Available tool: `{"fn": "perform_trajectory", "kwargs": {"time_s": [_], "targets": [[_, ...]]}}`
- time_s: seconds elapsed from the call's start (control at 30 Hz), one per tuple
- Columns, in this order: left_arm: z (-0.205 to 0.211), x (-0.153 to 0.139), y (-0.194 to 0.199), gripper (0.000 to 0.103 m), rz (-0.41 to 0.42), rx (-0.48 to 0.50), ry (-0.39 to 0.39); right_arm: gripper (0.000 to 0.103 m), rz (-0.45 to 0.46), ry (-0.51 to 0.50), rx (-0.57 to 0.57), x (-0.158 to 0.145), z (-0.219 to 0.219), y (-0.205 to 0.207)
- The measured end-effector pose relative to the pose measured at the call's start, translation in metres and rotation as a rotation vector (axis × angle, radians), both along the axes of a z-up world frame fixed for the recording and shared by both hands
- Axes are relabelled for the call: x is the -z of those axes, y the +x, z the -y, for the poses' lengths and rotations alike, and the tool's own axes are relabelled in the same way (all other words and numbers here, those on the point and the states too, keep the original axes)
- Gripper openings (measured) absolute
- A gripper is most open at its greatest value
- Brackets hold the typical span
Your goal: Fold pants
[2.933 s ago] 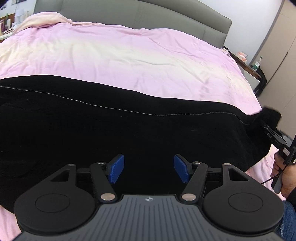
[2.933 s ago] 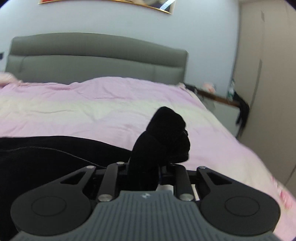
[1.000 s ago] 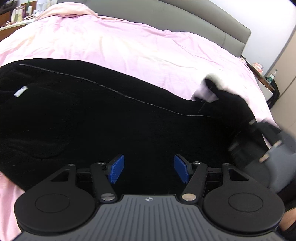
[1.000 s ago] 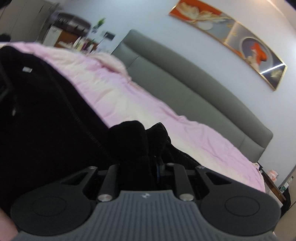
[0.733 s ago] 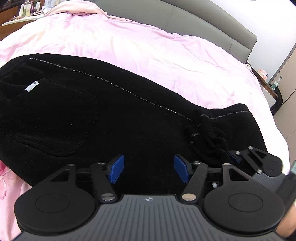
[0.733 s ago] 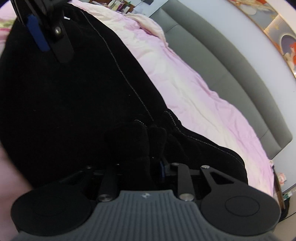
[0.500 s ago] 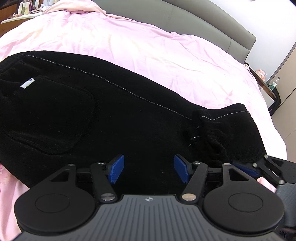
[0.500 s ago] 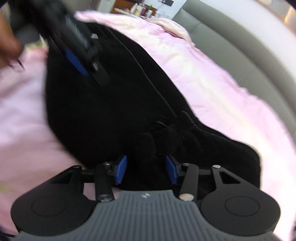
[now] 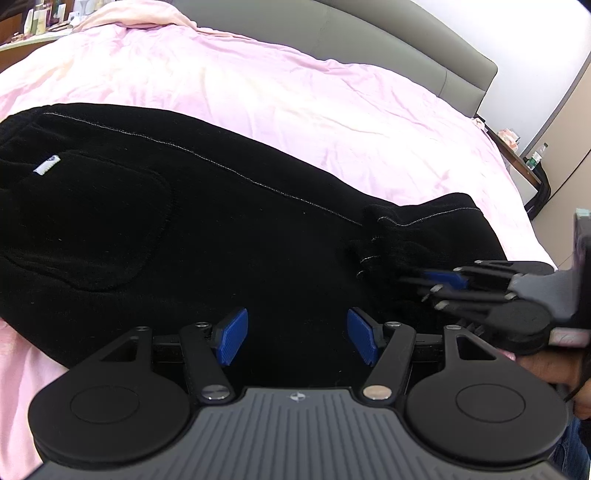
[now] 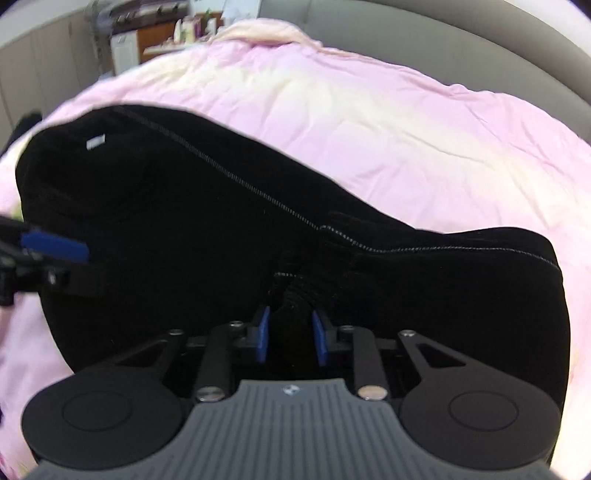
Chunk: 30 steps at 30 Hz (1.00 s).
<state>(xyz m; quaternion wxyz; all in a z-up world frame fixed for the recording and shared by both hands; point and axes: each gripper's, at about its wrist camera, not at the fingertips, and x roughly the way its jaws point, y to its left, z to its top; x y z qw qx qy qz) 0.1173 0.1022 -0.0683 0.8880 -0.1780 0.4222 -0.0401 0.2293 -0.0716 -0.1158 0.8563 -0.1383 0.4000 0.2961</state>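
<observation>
Black pants [image 9: 207,229] lie on the pink bedspread [image 9: 295,99], the leg end folded back over the body, with a bunched cuff [image 9: 391,243] at the right. My left gripper [image 9: 293,334] is open and empty just above the near edge of the pants. My right gripper [image 9: 417,282] comes in from the right at the cuff. In the right wrist view the pants [image 10: 221,229] fill the middle, and the right gripper [image 10: 290,334] has its blue pads parted with a bunch of cuff fabric [image 10: 295,291] between them. The left gripper's fingertips [image 10: 55,242] show at that view's left edge.
A grey padded headboard [image 9: 388,48] runs along the far side of the bed. A nightstand with small items [image 9: 524,162] stands at the far right. Shelves with bottles [image 9: 33,18] are at the far left.
My right gripper carried the pant leg end leftward over the pants, laid it down, and its jaws went from shut on the fabric to parted. The left gripper stayed open in place.
</observation>
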Motion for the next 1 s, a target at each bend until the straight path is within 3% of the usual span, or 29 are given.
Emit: {"fn": "perform_trajectory", "kwargs": {"time_s": [0.2, 0.27, 0.37, 0.43, 0.5, 0.6, 0.67, 0.77, 0.83, 0.87, 0.9, 1.0], "targets": [[-0.012, 0.008, 0.001, 0.075, -0.012, -0.034, -0.028, 0.017, 0.075, 0.093, -0.050, -0.052, 0.022, -0.035], [-0.011, 0.009, 0.003, 0.075, -0.009, -0.037, -0.037, 0.017, 0.076, 0.051, -0.105, -0.056, 0.021, -0.048], [-0.004, 0.009, 0.006, 0.075, -0.007, -0.021, -0.049, 0.018, 0.085, -0.062, -0.150, -0.029, 0.006, -0.053], [0.001, 0.006, 0.006, 0.075, -0.001, 0.001, -0.046, 0.025, 0.054, -0.084, -0.148, -0.007, 0.008, -0.044], [0.003, 0.002, 0.004, 0.076, 0.009, 0.021, -0.031, 0.041, 0.082, -0.102, -0.157, 0.003, 0.002, -0.047], [-0.003, 0.003, 0.000, 0.076, 0.003, 0.016, -0.006, 0.066, 0.089, -0.077, -0.176, -0.004, 0.001, -0.056], [-0.013, 0.007, 0.000, 0.076, -0.014, -0.012, -0.022, 0.068, 0.093, -0.061, -0.184, -0.007, 0.000, -0.061], [-0.021, 0.008, 0.000, 0.076, -0.014, -0.040, -0.052, 0.058, 0.156, -0.225, -0.209, 0.010, -0.016, -0.065], [-0.020, 0.006, -0.001, 0.076, -0.005, -0.038, -0.045, 0.052, 0.176, -0.268, -0.248, 0.022, -0.021, -0.068], [-0.020, 0.005, -0.002, 0.076, -0.002, -0.035, -0.042, 0.041, 0.202, -0.277, -0.253, 0.021, -0.019, -0.072], [-0.020, 0.004, -0.003, 0.076, 0.000, -0.032, -0.040, 0.033, 0.228, -0.271, -0.246, 0.016, -0.020, -0.074], [-0.023, 0.006, -0.008, 0.076, -0.001, -0.035, -0.041, 0.026, 0.280, -0.148, -0.119, -0.014, -0.014, -0.072]]}}
